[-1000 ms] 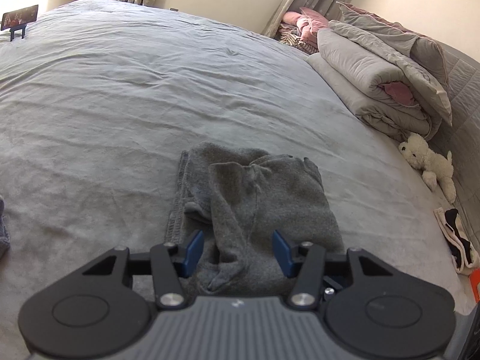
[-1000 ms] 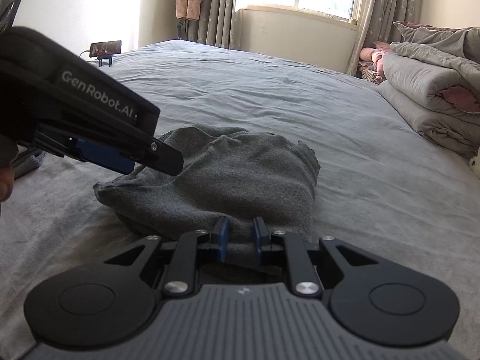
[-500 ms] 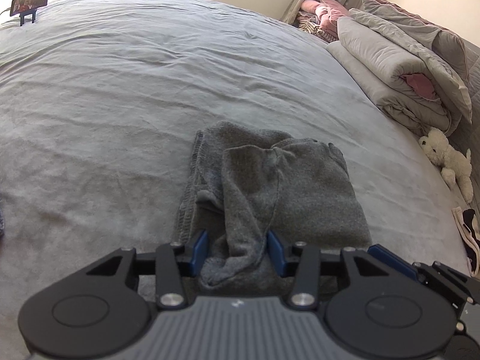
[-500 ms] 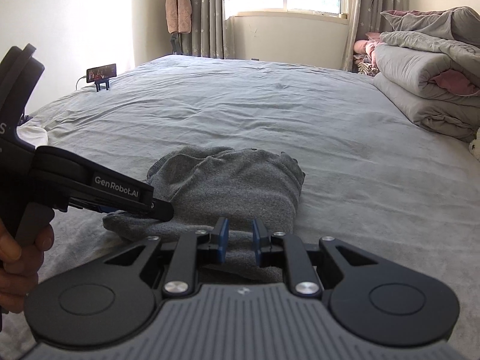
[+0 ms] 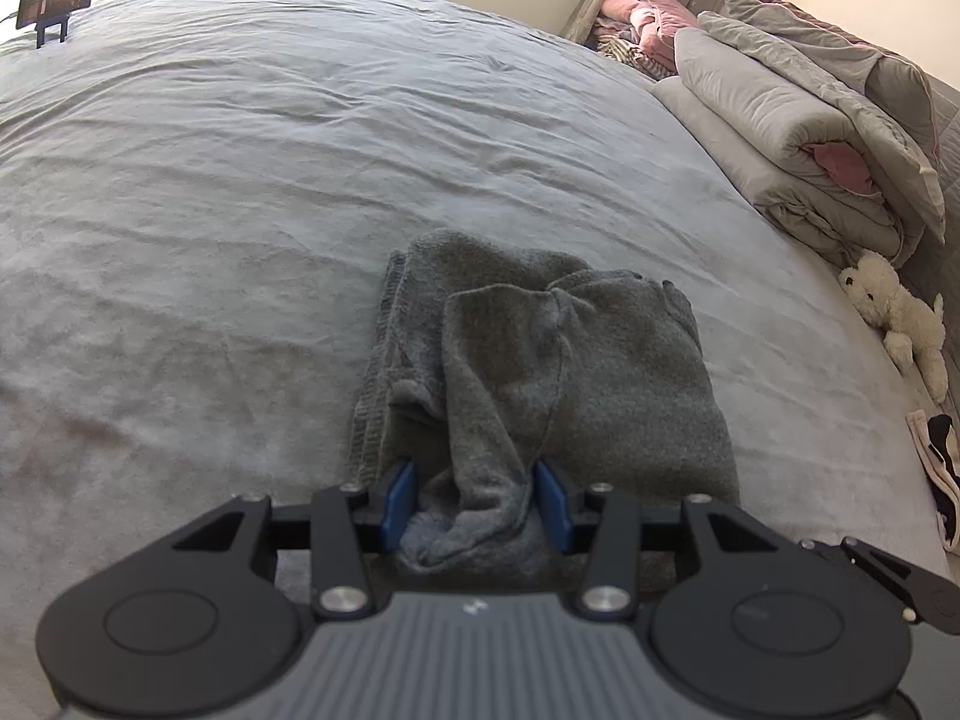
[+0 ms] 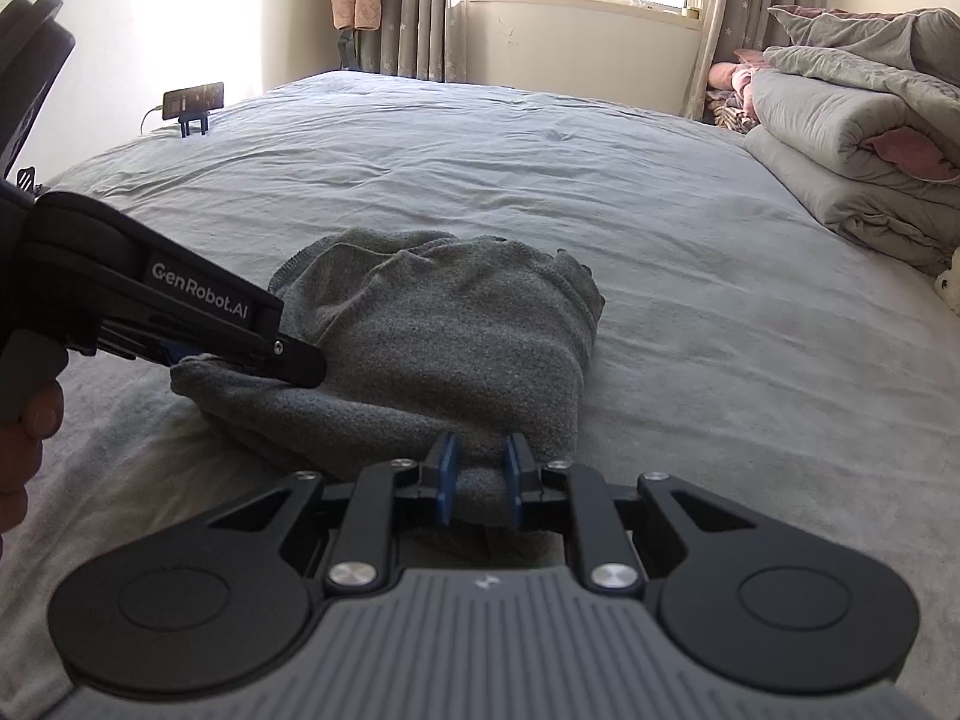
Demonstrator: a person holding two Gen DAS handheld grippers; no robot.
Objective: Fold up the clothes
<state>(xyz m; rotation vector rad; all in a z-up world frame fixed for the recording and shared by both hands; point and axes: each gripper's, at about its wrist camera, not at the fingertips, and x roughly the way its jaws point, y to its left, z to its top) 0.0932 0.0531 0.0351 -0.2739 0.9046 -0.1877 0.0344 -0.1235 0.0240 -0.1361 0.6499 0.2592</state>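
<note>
A wide bed covered with a wrinkled grey sheet point(image 5: 240, 192) fills both views; its near edge is cut off beneath the gripper bodies. Along the right side lies a stack of folded grey quilts with a pink lining showing point(image 5: 798, 138), its top cropped by the frame edge in the right wrist view point(image 6: 852, 138). Behind it, a bundle of pink and patterned bedding point(image 5: 636, 24) is half hidden by the curtain.

The dark grey fleece garment point(image 5: 540, 360), folded into a rough bundle, rests on the sheet near the front edge of the bed point(image 6: 444, 336); which kind of garment it is cannot be made out from the folds. The left gripper point(image 5: 474, 495) is closed at a middling width on a bunched fold at the bundle's near left corner, blue pads pressing the cloth on both sides; its jaws have just been closing. The right gripper point(image 6: 480, 477) pinches the near right edge at a narrow width. In the right wrist view the left gripper's pads point(image 6: 174, 354) are mostly hidden behind its black arm, and only part of a hand point(image 6: 24, 438) shows at the frame edge.

A white plush toy point(image 5: 894, 312) lies by the quilts. A white and black cloth item point(image 5: 939, 456) is cut off at the right. A phone on a small stand point(image 6: 195, 102) sits at the far left corner, its screen too small to read.
</note>
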